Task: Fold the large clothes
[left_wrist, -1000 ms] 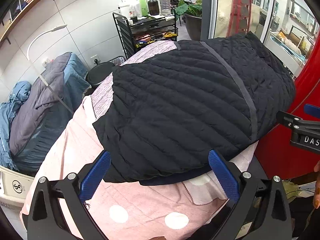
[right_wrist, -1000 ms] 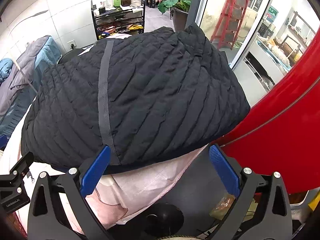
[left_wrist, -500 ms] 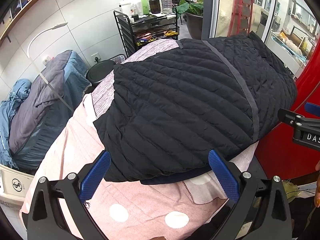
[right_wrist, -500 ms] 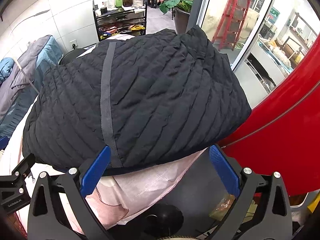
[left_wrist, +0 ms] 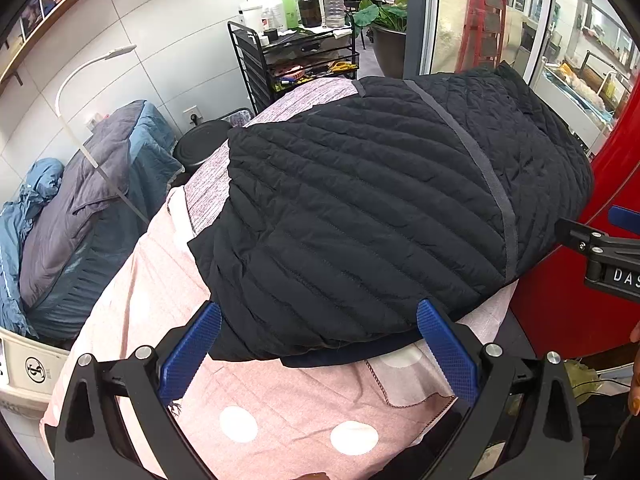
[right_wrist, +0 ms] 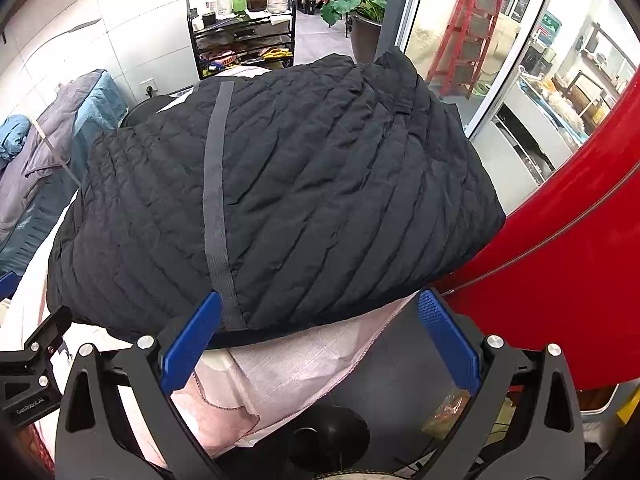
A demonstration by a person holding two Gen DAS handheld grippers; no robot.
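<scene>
we find the black quilted puffer jacket (left_wrist: 372, 216) lying folded on a pink polka-dot cloth (left_wrist: 280, 412) that covers the work surface, a grey fabric strip (left_wrist: 476, 160) running across its top. its near hem sits just ahead of both tools. the left gripper (left_wrist: 318, 344) hangs above the near edge of the jacket, its blue-padded fingers (left_wrist: 190, 354) spread wide and holding nothing. the right gripper (right_wrist: 320, 342) stands at the jacket's right near corner, likewise spread and empty. a red curved panel (right_wrist: 560, 260) stands at the right. a black wire shelf cart with bottles (left_wrist: 296, 52) stands behind, by the white tiled wall.
</scene>
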